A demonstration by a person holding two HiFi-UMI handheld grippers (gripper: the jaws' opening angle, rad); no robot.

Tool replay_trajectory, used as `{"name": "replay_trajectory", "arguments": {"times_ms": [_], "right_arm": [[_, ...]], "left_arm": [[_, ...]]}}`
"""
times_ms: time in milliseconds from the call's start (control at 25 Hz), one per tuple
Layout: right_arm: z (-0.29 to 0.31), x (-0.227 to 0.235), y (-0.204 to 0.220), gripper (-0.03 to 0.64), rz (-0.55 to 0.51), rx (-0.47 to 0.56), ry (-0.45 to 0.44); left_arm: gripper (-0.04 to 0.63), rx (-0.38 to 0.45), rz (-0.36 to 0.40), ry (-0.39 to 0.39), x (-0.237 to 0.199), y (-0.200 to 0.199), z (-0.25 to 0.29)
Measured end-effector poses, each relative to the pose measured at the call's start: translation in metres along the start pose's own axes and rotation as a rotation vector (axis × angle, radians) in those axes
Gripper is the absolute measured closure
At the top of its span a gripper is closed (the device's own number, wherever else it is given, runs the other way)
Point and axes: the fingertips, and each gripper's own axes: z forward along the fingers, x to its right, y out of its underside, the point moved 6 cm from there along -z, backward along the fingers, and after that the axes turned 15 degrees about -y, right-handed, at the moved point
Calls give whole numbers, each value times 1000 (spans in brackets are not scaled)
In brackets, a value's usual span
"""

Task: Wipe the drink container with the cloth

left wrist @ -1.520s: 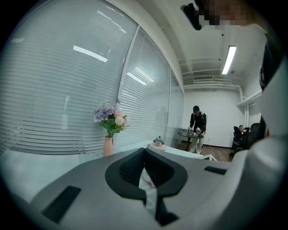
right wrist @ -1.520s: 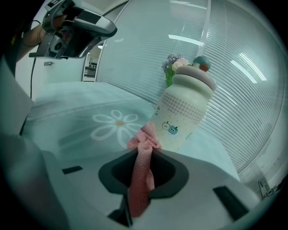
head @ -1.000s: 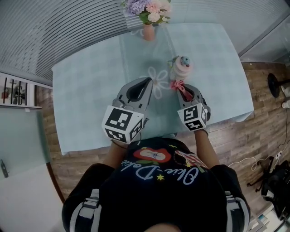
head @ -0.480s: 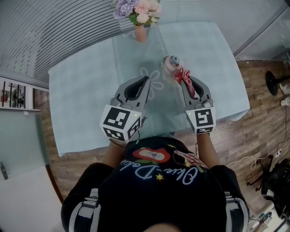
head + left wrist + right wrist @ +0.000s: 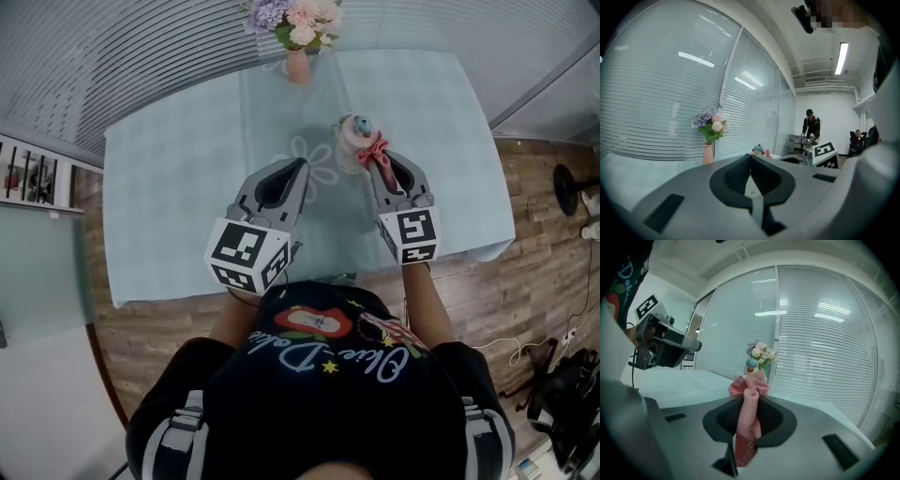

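Observation:
A small pink drink container with a blue figure on its lid stands on the pale blue table. My right gripper is shut on a pink cloth, and the cloth's bunched end touches the container's right side. In the right gripper view the container's lid peeks just above the cloth. My left gripper is shut with nothing in it, a short way left of the container. The container is small in the left gripper view, beyond the shut jaws.
A pink vase of flowers stands at the table's far edge, also in the left gripper view as the vase. Window blinds run behind the table. A wooden floor lies to the right. People stand far back in the room.
My right gripper moved forward with the cloth from the container's near side until the cloth's end met its right side. The left gripper barely moved.

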Motion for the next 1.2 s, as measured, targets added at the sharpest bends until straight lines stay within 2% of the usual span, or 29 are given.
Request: {"name": "replay_trajectory", "arguments": {"times_ms": [240, 440, 920, 1200], "right_arm": [[3, -1, 14, 557, -6, -52, -33], [7, -5, 31, 555, -4, -117, -47], [25, -2, 61, 555, 63, -262, -37], [30, -3, 73, 554, 83, -339, -31]], "left_arm": [[591, 8, 0, -34, 5, 3, -9], [591, 22, 18, -33, 4, 4, -14], [591, 50, 42, 27, -18, -15, 7], [591, 38, 58, 70, -23, -15, 18]]}}
